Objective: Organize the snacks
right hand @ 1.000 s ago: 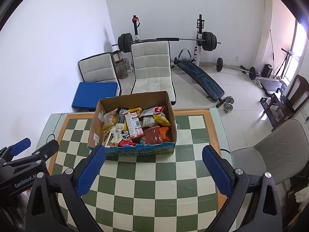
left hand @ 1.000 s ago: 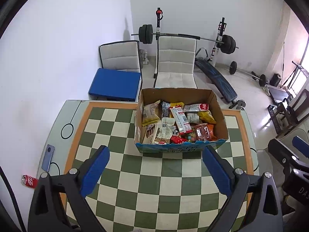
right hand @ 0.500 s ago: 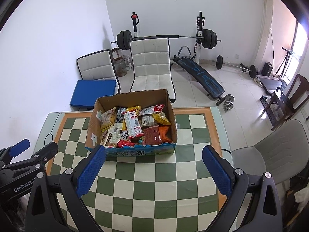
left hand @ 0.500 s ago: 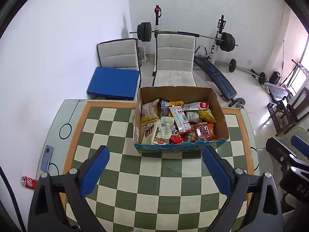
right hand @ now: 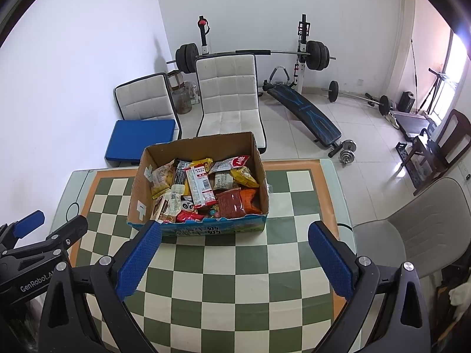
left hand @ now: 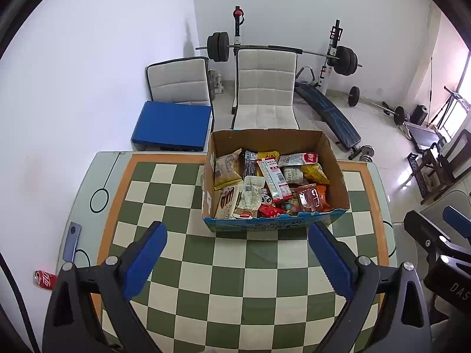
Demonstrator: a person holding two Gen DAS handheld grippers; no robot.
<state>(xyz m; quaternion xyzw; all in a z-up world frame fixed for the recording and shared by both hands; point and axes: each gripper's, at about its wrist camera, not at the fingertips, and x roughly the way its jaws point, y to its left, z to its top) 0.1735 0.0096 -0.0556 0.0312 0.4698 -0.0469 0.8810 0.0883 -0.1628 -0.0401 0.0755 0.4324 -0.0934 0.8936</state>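
Note:
An open cardboard box (left hand: 335,164) full of mixed snack packets (left hand: 270,182) stands on the far half of the green-and-cream checkered table (left hand: 235,267). It also shows in the right wrist view (right hand: 260,170), with its snacks (right hand: 203,188). My left gripper (left hand: 237,234) is open and empty, held above the table in front of the box. My right gripper (right hand: 234,234) is open and empty too, to the right of the left one. Both hover apart from the box.
A phone (left hand: 71,240) lies at the table's left edge and a red soda can (left hand: 44,279) on the floor below it. Two white chairs (left hand: 265,88) and a blue pad (left hand: 172,126) stand behind the table, a grey chair (right hand: 424,220) to the right. Weight bench and barbells fill the back.
Both grippers have drifted slightly, so the box sits a little higher in each view. Both stay open and empty. Nothing on the table has moved.

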